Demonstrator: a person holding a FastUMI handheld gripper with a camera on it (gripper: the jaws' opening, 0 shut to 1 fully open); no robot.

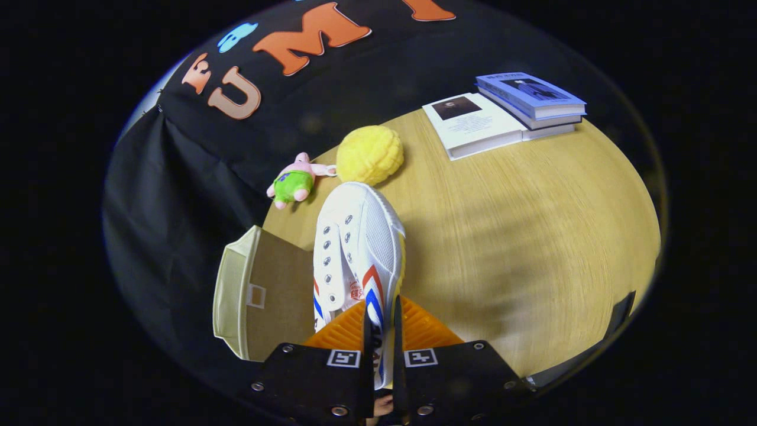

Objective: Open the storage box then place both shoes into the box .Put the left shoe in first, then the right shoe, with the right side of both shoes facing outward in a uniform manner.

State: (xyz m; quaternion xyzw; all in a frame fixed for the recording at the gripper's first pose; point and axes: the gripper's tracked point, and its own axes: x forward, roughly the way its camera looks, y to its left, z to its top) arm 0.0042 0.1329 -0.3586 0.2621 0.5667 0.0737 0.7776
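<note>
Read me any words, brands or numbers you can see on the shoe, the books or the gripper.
White canvas shoe with red and blue stripes, clamped in the gripper jaws: red stamp, too blurred.
White book and blue book: print too small.
Gripper's square black-and-white markers: patterns, no words.

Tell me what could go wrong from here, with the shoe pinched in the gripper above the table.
The gripper holds the white shoe by only a thin strip of its side wall, so the long toe end could swing or slip loose. The open storage box sits beside the shoe, at the table edge; a bump on the way in might shove it off. The yellow plush lies just beyond the toe and could get knocked.
</note>
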